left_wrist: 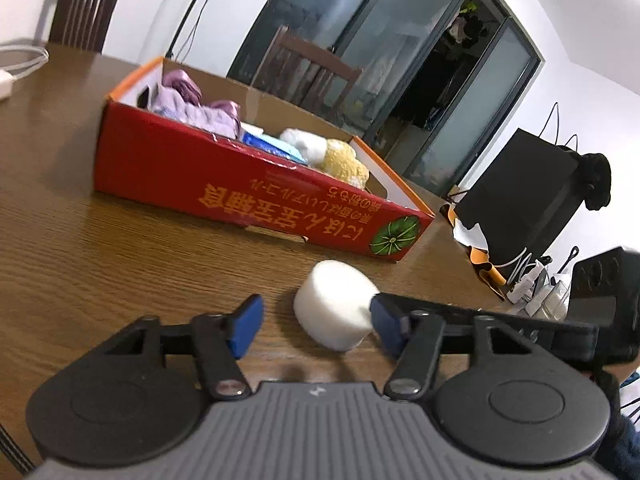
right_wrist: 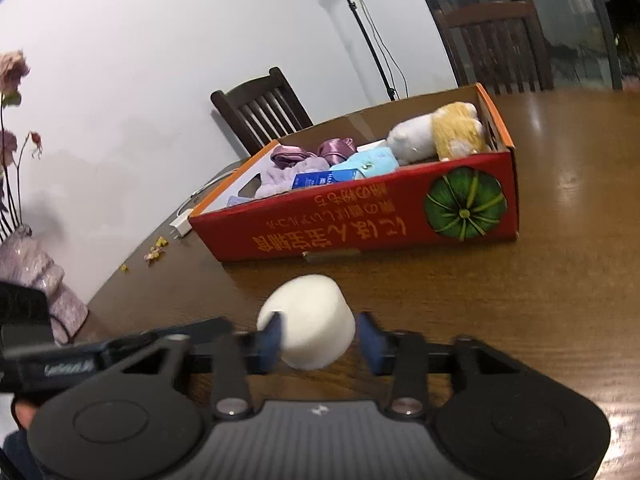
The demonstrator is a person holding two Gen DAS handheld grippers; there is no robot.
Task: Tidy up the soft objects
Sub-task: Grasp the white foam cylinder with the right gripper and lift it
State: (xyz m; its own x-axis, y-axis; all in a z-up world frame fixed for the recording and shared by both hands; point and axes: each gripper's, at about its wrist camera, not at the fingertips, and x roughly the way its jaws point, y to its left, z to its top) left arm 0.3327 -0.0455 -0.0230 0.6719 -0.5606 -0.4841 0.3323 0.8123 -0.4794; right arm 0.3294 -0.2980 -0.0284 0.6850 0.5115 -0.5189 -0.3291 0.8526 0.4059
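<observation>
**Closing on the last loose piece for the box**

Picking up is judged to be the step in hand. At the left, the left gripper (left_wrist: 316, 314) is held low over the table (left_wrist: 100, 260) with its tongs apart. Its left-hand pad (left_wrist: 245, 326) stands clear of the white foam cylinder (left_wrist: 334, 304), and only the right-hand pad is seen against it.

The cylinder itself is found on the bare wood between the near edge of the table and the long red wall of the cardboard box (left_wrist: 224, 184), toward the end printed with a green pumpkin. It is close to that wall but not touching it.

To the right, the right gripper (right_wrist: 321, 330) is set narrowly around the same cylinder. One pad is pressed into its side, while the other is seen just beside it. Whether a firm clamp has been made cannot be told through the blur.

Lilac cloth (left_wrist: 192, 108) and a yellow plush toy (left_wrist: 346, 164) are already packed in the box. A secure hold, a lift above the red wall and a release into a free gap are called for next.
</observation>
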